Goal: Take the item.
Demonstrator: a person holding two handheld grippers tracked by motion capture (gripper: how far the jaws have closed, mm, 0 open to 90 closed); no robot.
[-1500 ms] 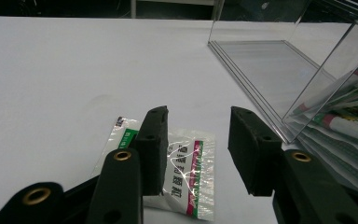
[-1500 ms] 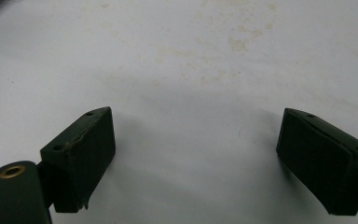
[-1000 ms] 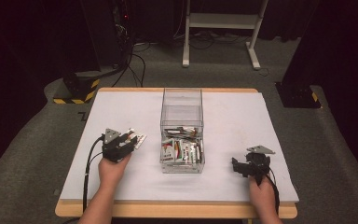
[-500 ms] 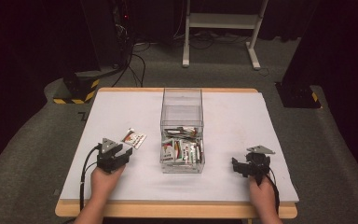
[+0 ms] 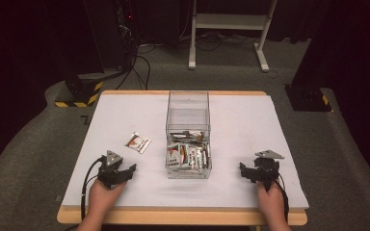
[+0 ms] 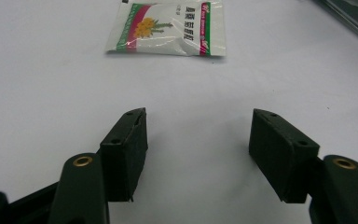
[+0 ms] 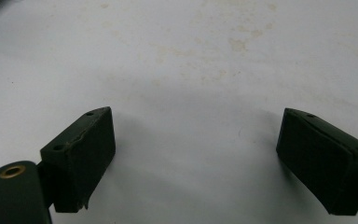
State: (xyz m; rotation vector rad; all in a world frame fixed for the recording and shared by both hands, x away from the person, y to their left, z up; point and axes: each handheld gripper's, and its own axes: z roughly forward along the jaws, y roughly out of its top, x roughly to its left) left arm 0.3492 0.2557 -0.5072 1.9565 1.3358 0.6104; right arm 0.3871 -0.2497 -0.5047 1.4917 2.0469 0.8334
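Resting on the white desk near its front edge, the left claw sits at the left of the high view, held by the person's left hand. Its jaws stand released, well apart, with bare desk surface between them in the left gripper view. A single flat sachet lies on the desk at roughly 1 o'clock from this claw in the high view, near it but not touching. In the left gripper view the sachet lies ahead of the jaws at about 12 o'clock, clear of both pads, printed face up with a yellow flower motif.

At the desk centre stands a clear plastic box, its lower part holding a heap of similar sachets. The loose sachet lies at 9 o'clock from the box, near it but apart.

At the right, the right claw rests on the desk, held by the right hand. Its jaws are likewise released, spread wide over bare, faintly stained desk surface in the right gripper view.
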